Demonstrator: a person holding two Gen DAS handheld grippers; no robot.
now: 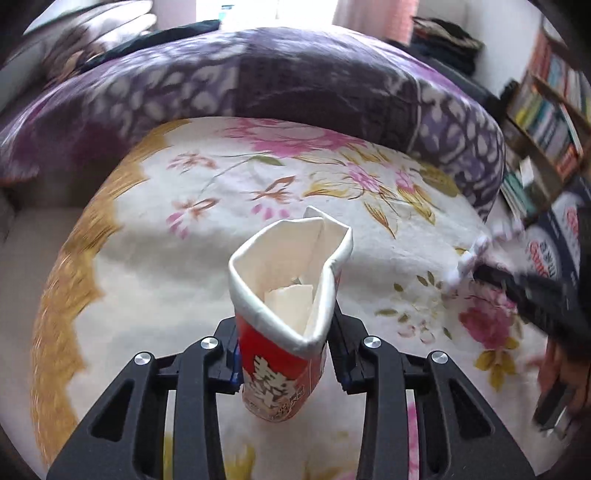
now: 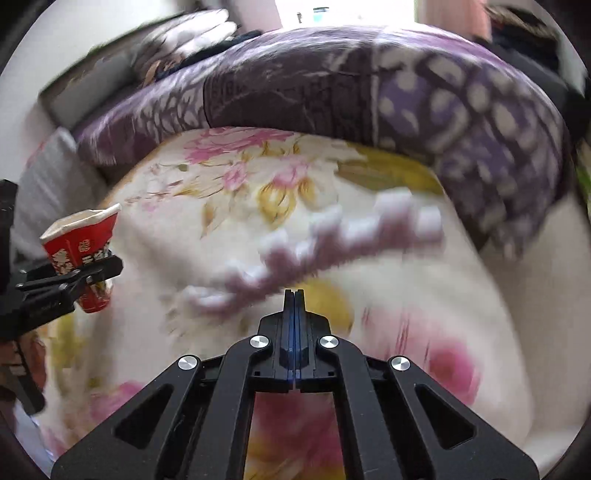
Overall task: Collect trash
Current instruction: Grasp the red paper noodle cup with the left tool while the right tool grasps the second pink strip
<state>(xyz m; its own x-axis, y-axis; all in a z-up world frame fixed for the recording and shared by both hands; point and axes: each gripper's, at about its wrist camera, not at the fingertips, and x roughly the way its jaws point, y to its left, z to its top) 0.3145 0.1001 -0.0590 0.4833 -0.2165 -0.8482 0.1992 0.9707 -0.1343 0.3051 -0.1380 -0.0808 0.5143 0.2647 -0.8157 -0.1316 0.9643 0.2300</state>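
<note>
My left gripper (image 1: 284, 354) is shut on a squashed red paper cup (image 1: 284, 314) with a white inside and a scrap of white paper in it. It holds the cup upright above the floral bedspread (image 1: 221, 221). The cup (image 2: 79, 240) and left gripper (image 2: 70, 280) also show at the left of the right wrist view. My right gripper (image 2: 294, 295) is shut on a blurred strip of white and purple wrapper (image 2: 332, 232) that trails over the bedspread. In the left wrist view the same strip (image 1: 469, 258) hangs from the right gripper (image 1: 480, 271).
A purple patterned quilt (image 1: 295, 81) lies rolled across the far side of the bed. A bookshelf (image 1: 546, 122) stands at the right. A dark blue printed bag (image 1: 554, 243) is near the bed's right edge. Pillows (image 1: 92, 33) lie at the far left.
</note>
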